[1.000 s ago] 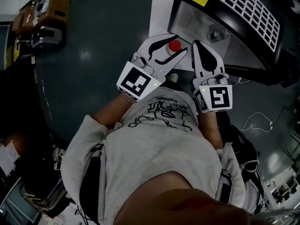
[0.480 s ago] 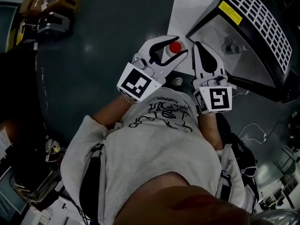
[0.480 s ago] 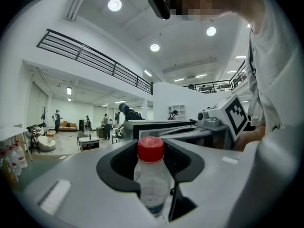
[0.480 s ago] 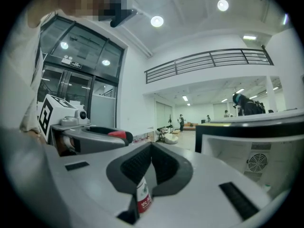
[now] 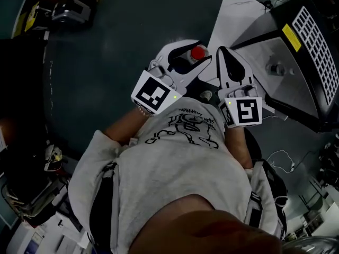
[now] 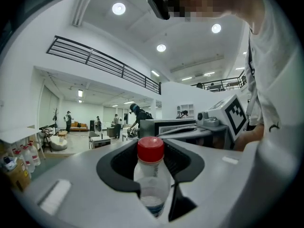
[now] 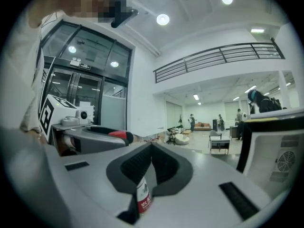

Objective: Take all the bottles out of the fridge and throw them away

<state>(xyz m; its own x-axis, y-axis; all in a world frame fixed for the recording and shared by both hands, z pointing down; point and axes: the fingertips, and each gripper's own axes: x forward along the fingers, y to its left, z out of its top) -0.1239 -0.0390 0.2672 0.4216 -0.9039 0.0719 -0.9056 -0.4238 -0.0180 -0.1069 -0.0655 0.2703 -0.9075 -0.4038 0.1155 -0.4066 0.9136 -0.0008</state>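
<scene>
A clear plastic bottle with a red cap [image 5: 198, 52] [image 6: 151, 177] stands upright between the jaws of my left gripper [image 5: 201, 48] [image 6: 151, 146], which is shut on it just below the cap. My right gripper [image 5: 224, 51] [image 7: 151, 145] is level beside it, close to its right, with its jaw tips together. A sliver of white-and-red label [image 7: 144, 199] shows in the slit between the right jaws; I cannot tell whether it is gripped. The fridge [image 5: 310, 46], black with a white grille, lies to the right of both grippers.
A white sheet [image 5: 237, 16] lies on the dark floor ahead, beside the fridge. Boxes and gear [image 5: 71, 4] sit at the far left, cables [image 5: 280, 157] at the right. In the left gripper view, several bottles [image 6: 26, 156] stand at the left and people are far off in the hall.
The floor, white sheet and fridge have slid right and away in the head view as I move. Both grippers stay in front of my body, and the left still holds the bottle.
</scene>
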